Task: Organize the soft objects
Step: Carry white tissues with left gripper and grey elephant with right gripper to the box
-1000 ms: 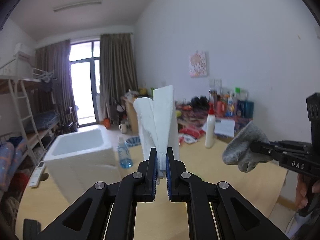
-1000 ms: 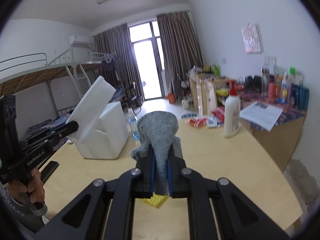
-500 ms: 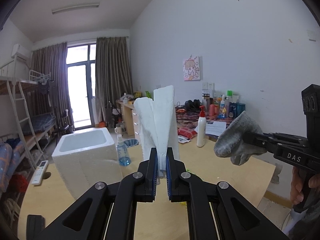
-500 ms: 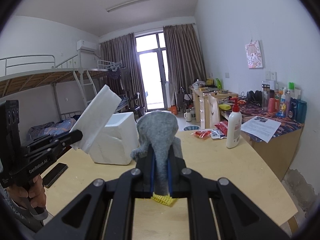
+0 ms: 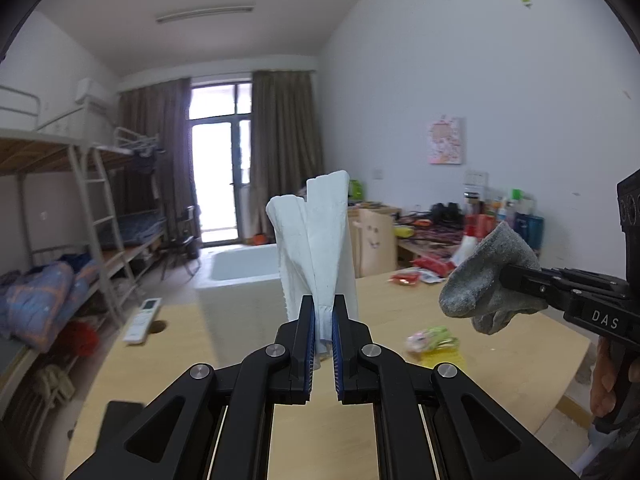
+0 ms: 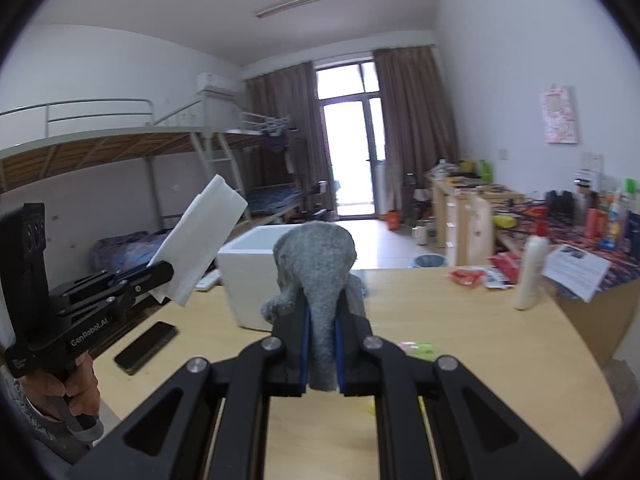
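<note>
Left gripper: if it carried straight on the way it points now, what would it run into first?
Probably the white foam box, which stands on the table straight ahead of the left gripper and behind the white tissue it clamps; depth is unclear.

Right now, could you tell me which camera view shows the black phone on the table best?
The right wrist view shows it best: the black phone lies flat on the wooden table, whole and unobstructed, below the left gripper. The left wrist view shows only a dark blurred corner at the lower left, partly hidden by the gripper's frame.
</note>
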`<control>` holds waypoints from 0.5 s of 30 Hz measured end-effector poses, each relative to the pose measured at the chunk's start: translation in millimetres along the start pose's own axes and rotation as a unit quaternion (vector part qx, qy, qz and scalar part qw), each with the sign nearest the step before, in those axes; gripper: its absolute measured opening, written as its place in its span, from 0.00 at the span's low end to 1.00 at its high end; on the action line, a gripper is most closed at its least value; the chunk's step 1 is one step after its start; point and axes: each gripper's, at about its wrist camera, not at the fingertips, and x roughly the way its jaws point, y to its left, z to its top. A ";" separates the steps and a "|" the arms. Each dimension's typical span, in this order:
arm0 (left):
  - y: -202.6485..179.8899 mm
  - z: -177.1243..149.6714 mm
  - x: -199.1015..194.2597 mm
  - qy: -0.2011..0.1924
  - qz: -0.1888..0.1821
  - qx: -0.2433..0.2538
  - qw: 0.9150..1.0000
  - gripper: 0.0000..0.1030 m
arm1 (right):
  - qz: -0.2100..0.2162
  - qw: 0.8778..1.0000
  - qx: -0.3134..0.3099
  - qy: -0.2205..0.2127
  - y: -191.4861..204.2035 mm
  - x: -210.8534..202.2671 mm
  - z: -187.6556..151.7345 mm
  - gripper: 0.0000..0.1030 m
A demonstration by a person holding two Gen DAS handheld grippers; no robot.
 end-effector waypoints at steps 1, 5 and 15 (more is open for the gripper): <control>3.2 -0.7 -1.7 0.001 0.008 -0.003 1.000 0.08 | 0.008 1.000 -0.002 0.002 2.0 3.5 0.3 0.13; 19.3 -3.3 -11.1 0.004 0.040 -0.014 0.999 0.08 | 0.042 0.999 -0.009 0.012 19.5 22.0 5.1 0.13; 44.8 -12.9 -6.9 0.028 0.083 -0.032 0.996 0.08 | 0.066 0.997 -0.020 0.032 36.0 48.5 2.2 0.13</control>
